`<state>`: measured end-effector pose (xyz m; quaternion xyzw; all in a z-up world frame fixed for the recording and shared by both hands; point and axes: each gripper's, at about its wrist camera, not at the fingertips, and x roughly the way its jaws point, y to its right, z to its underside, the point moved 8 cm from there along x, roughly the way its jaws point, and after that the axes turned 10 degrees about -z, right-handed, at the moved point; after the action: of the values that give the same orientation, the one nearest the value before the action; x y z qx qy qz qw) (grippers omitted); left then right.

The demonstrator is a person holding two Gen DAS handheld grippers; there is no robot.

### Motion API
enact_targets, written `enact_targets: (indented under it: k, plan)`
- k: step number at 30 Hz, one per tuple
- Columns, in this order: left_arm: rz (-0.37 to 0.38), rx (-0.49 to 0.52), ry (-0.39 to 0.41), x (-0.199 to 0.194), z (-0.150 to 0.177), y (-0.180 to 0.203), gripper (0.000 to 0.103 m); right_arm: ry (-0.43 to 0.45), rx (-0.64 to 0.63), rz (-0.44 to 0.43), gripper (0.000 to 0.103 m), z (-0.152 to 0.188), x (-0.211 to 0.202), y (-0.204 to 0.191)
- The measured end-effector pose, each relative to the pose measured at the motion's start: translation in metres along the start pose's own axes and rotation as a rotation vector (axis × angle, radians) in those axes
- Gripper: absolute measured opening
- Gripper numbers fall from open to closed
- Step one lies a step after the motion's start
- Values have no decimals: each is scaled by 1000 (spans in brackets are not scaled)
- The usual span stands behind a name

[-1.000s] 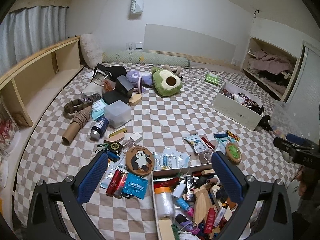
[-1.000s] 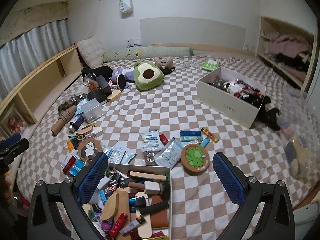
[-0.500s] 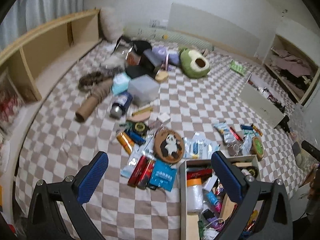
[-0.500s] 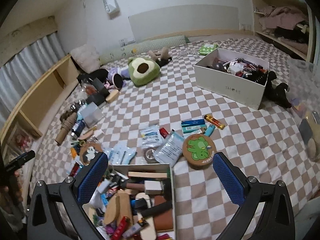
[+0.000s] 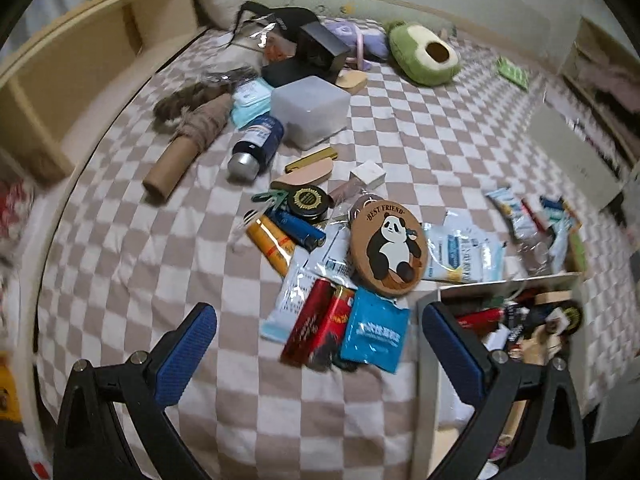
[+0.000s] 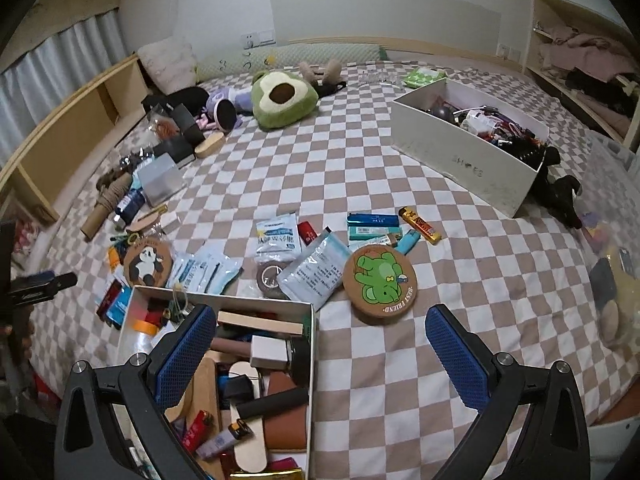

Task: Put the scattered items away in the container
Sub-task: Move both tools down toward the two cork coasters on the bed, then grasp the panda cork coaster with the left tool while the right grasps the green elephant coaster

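Both tools are spread apart and empty, the left tool (image 5: 316,332) hovering over two red rectangular packets (image 5: 318,330) beside the white cardboard container (image 6: 310,326) near the bed's front edge, apparently choosing a pick; next it should descend and clamp.

Brown-and-white checked bedspread (image 6: 360,168); tan coaster (image 5: 387,245) with black-and-white panda; tan coaster (image 6: 380,281) with green elephant; white box (image 6: 224,300); blue gripper pads (image 6: 452,344).
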<state>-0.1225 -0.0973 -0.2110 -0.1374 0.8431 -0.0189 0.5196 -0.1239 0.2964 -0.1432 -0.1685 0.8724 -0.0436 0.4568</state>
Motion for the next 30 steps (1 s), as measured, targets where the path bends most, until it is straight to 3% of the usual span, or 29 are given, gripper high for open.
enact_targets:
  k: [7,12,19,25,30]
  plan:
    - [9,41,-30,19,-18,26,103,-35,97,18,103,-8,19,26]
    - [8,77,-22,25,-38,50,103,-110,138,36,103,-12,49,53]
    - [40,85,-59,41,-49,82,103,-194,144,-9,103,-12,97,83]
    - [25,128,-69,54,-52,99,103,-231,189,-24,103,-10,131,109]
    - [-4,173,-51,64,-54,107,103,-248,202,-123,103,-8,153,113]
